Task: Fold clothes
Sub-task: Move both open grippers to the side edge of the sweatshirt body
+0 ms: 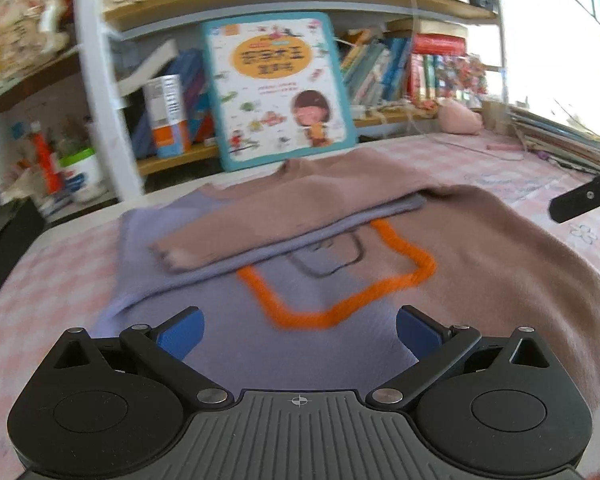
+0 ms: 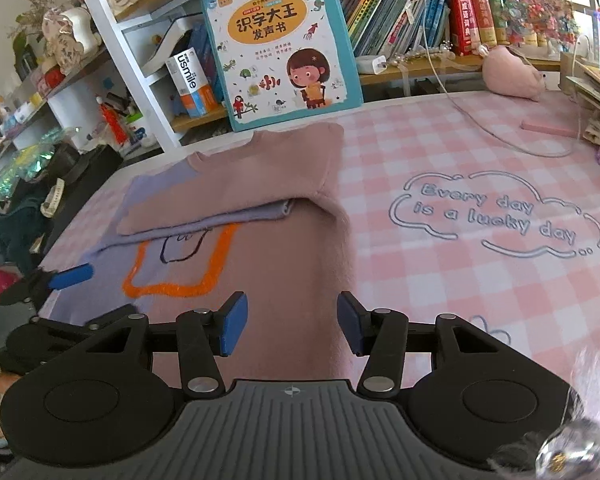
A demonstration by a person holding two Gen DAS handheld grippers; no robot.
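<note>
Knitted pink-and-lilac sweater (image 2: 260, 216) lies flat on the checked table (image 2: 460, 280), one sleeve (image 1: 284, 216) already folded across its chest. Left gripper (image 1: 300, 332) and right gripper (image 2: 288, 326) hover at the hem, fingers released and empty, apparently to take the lower edge.

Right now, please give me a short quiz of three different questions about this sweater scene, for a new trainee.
1. True or false: the left claw is shut on the sweater.
2. Which colour is the thick outline on the sweater's front? A green, B orange, C white.
3. Fill in: a sleeve lies folded ____ the sweater's body.

Key: 1 false, both the left claw and the right claw stand open with nothing pinched. 2 B. 3 across.
</note>
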